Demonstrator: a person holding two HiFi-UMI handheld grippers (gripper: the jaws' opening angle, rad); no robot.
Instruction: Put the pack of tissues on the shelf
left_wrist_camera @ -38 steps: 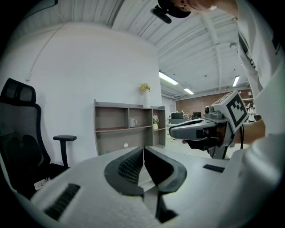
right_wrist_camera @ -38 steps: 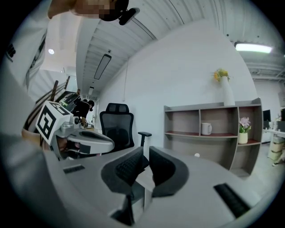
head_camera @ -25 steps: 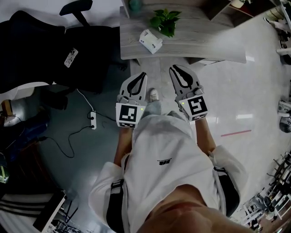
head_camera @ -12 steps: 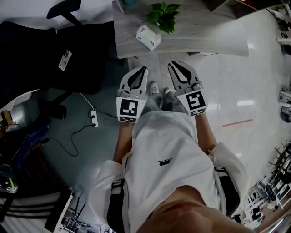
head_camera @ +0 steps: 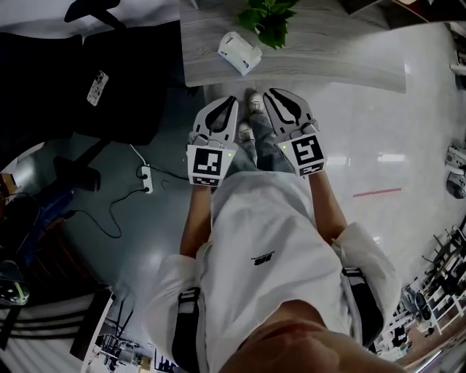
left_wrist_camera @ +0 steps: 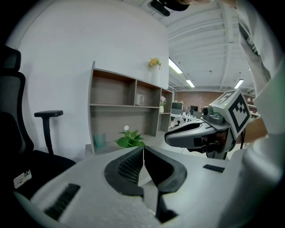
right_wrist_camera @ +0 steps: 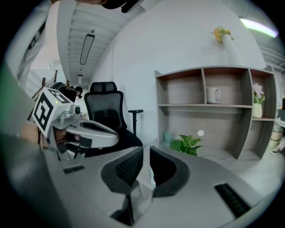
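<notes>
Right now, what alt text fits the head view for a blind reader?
Seen from above, a person in a white shirt holds the left gripper and right gripper toward a grey table bearing a white pack of tissues and a plant.

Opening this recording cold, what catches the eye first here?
Two grey grippers are held side by side before the person: the left gripper with jaws shut, the right gripper with a narrow gap, both empty. Just ahead, the white pack of tissues lies untouched on the grey table beside a green plant. The shelf rises behind the plant.
</notes>
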